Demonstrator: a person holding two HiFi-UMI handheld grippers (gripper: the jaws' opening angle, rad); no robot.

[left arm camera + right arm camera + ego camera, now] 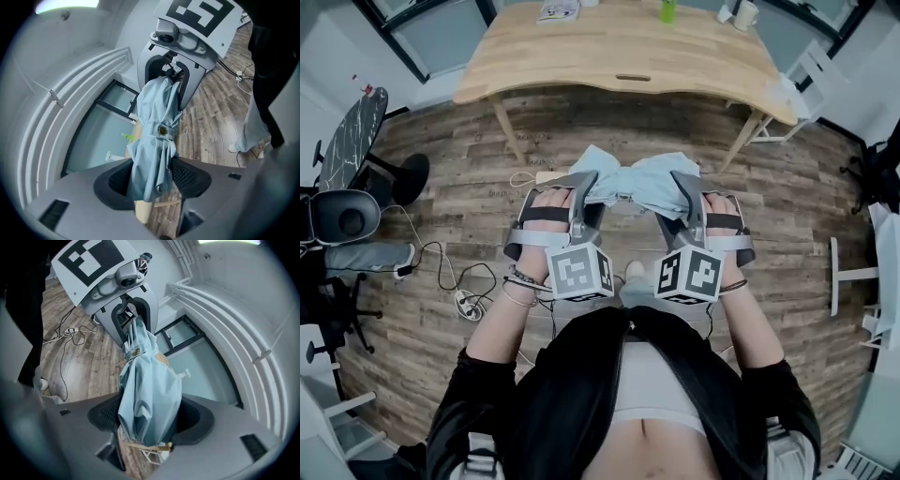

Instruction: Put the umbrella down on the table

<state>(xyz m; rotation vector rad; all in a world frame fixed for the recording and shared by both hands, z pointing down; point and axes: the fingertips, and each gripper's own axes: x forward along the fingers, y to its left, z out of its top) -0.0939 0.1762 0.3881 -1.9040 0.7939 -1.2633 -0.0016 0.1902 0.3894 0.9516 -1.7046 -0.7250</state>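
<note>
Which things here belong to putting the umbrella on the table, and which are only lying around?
For the job:
umbrella, clamped by left gripper and right gripper
wooden table

Lying about:
green bottle, mug and papers on the table
power strip on the floor
office chair

I have both forearms stretched forward, side by side, wrists level. My left gripper (579, 202) and right gripper (686, 199) point toward each other, each clamped on one end of the umbrella (636, 183).
</note>
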